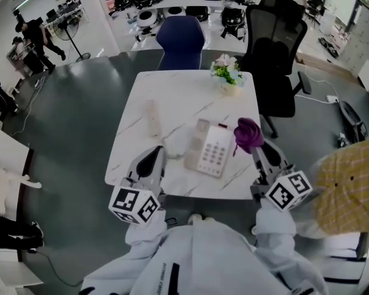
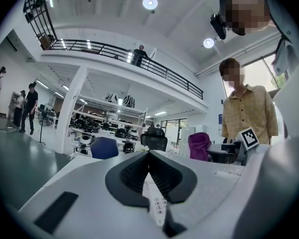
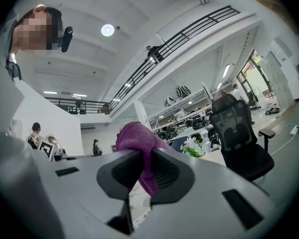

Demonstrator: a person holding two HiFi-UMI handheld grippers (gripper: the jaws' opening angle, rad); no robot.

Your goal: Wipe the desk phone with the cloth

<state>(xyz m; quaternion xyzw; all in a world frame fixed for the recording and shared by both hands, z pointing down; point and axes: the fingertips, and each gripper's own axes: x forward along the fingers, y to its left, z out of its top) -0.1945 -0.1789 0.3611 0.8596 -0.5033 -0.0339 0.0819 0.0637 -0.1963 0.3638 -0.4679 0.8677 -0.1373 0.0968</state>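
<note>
Desk phone [image 1: 210, 151] lay near the white table's [image 1: 172, 91] front edge; the right gripper [image 1: 258, 152], clamped on the purple cloth [image 1: 248, 134] just beside it, needed light keypad strokes, in my judgement, with the left gripper [image 1: 155, 157], jaws together and empty, steadying the base.

Pale grey long-sleeved jacket [image 1: 203, 257], dark chest stripe [image 1: 172, 278], grey-white left claw [image 1: 157, 152] and right claw [image 1: 259, 147], black ribbed pads [image 2: 134, 176], black-and-white marker cubes [image 1: 134, 204]
</note>
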